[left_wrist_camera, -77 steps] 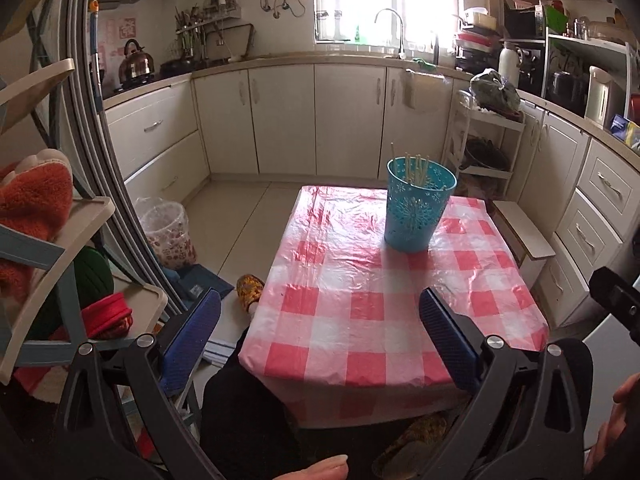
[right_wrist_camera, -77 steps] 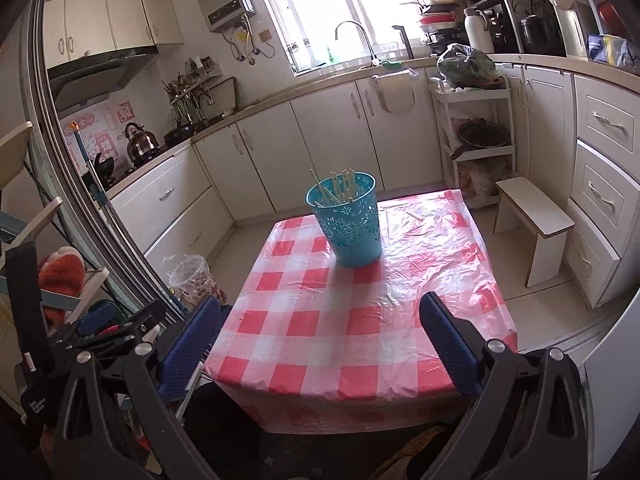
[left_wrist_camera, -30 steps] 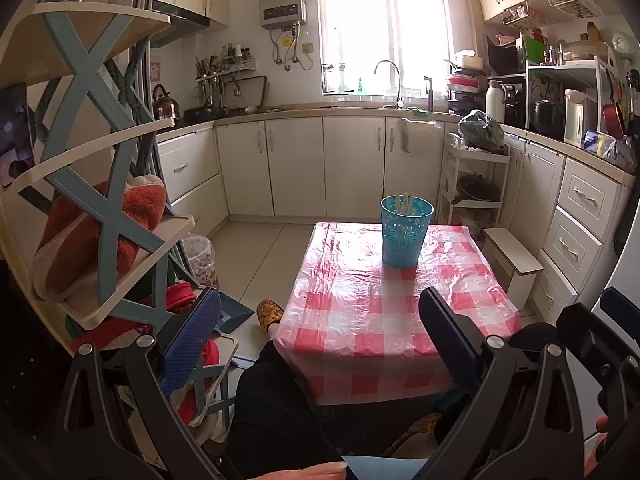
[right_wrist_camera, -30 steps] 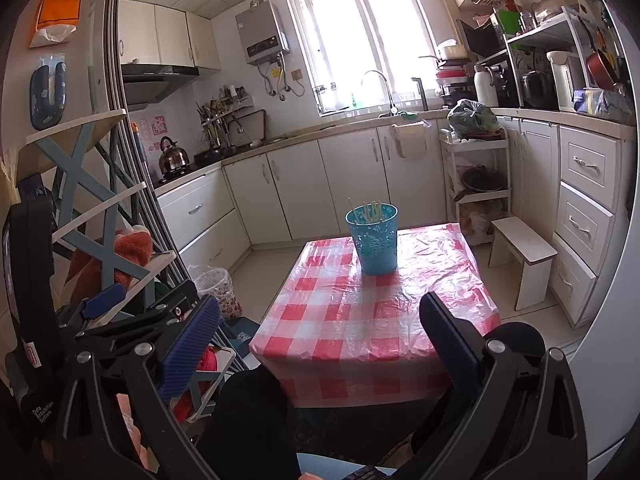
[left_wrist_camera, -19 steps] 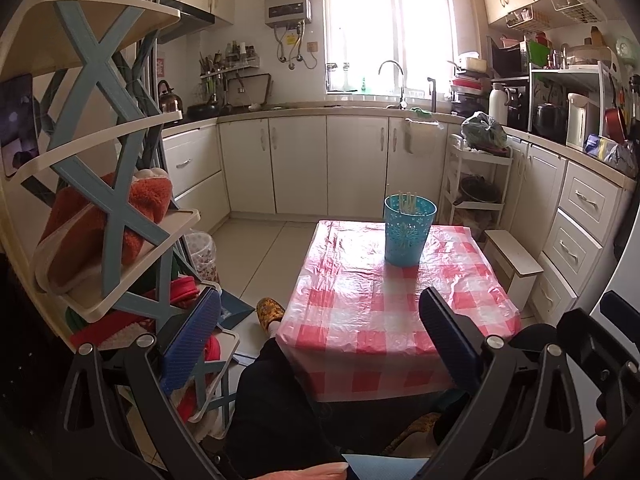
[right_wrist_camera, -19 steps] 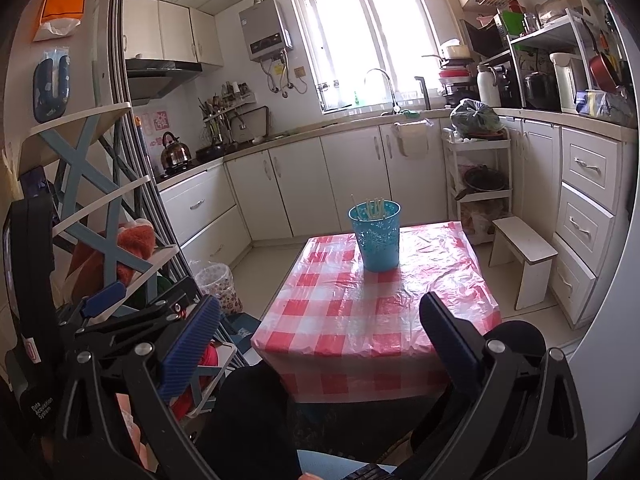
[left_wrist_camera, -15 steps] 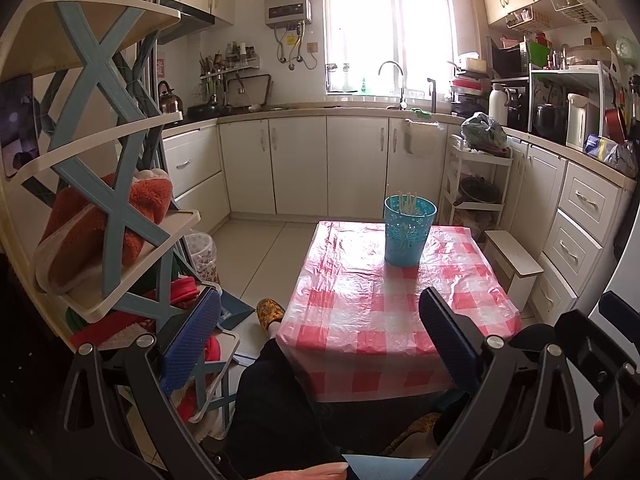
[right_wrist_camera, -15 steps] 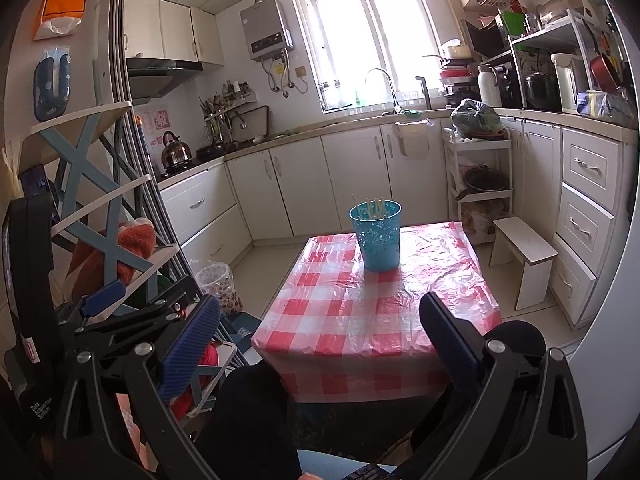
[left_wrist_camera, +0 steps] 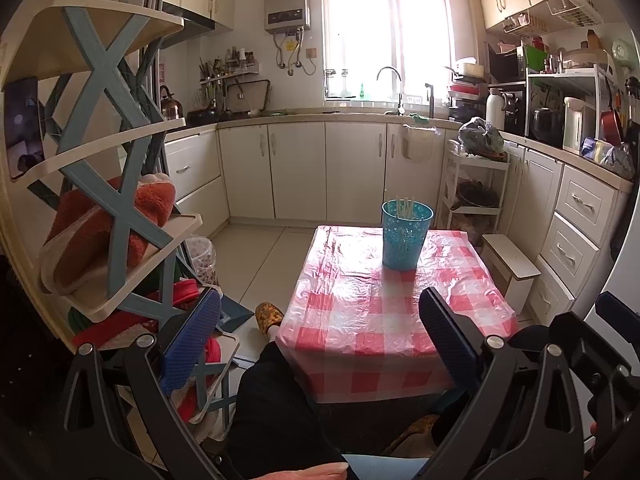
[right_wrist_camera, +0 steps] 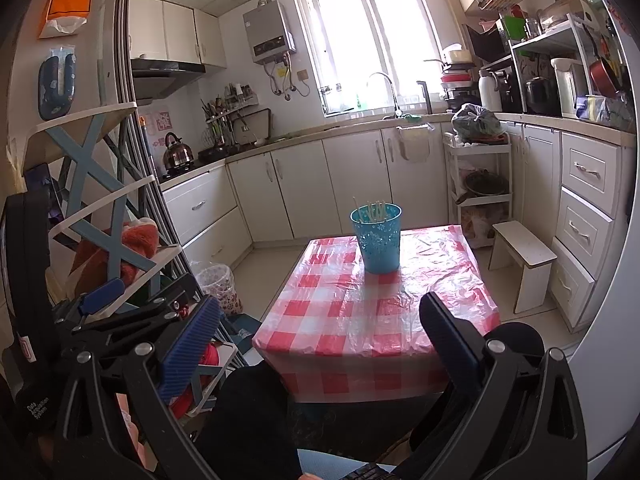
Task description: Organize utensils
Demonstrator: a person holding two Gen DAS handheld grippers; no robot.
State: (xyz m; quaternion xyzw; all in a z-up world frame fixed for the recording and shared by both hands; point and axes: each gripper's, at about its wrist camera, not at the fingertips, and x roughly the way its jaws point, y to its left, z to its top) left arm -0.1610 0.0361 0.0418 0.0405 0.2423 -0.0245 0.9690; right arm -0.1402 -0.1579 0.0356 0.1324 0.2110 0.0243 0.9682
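On the table's point(left_wrist_camera: 340, 320) far half stands a blue basket point(left_wrist_camera: 406, 236), near half bare.

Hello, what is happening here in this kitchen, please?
A seated person holds a gripper in each hand, both aimed at a small table with a red checked cloth. The left gripper and right gripper are both open and empty, held well short of the table. A blue cup stands on the far part of the table with chopsticks upright inside. Nothing else lies on the cloth.

Blue basket point(left_wrist_camera: 406, 237) of chopsticks point(left_wrist_camera: 405, 206) on checkered table point(left_wrist_camera: 360, 320)
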